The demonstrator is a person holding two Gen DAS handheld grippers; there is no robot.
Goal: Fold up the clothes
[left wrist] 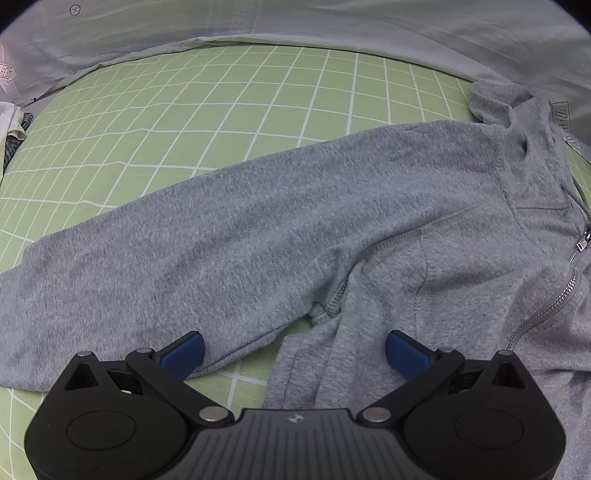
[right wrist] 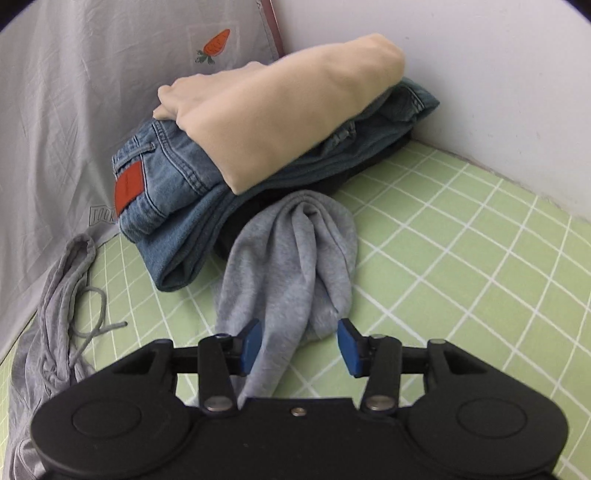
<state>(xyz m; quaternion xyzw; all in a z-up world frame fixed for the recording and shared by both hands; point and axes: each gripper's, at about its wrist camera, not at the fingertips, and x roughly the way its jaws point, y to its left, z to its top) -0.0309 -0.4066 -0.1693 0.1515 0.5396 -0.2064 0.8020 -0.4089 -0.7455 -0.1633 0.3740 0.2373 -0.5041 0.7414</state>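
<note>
grey marl fleece fills the left wrist view: a zip-up sweatshirt lies spread on the green checked bedsheet, one sleeve stretched flat toward the left of the picture, its long axis running from the cuff at lower left up to the shoulder seam at right. the collar and zipper sit at the far right edge, so the garment's neck points to the right and away. the left gripper hovers just over the armpit with its jaws spread wide and nothing between them (blue pads either side of the seam, not pinching). a pale quilt is banked along the far edge.

from the right wrist view, the other sleeve is bunched and rumpled, running away from the camera toward a stack of folded clothes, jeans under a cream top, near the wall. the right gripper straddles this sleeve with jaws part open; the cloth lies between the pads, touching the left one, but is not clamped. a grey drawstring trails at left.

risk, as a judgement: closing on the bunched sleeve could trap several layers, so the fold comes out lumpy; dragging it could also nudge the stack, or tug the flat body askew.
</note>
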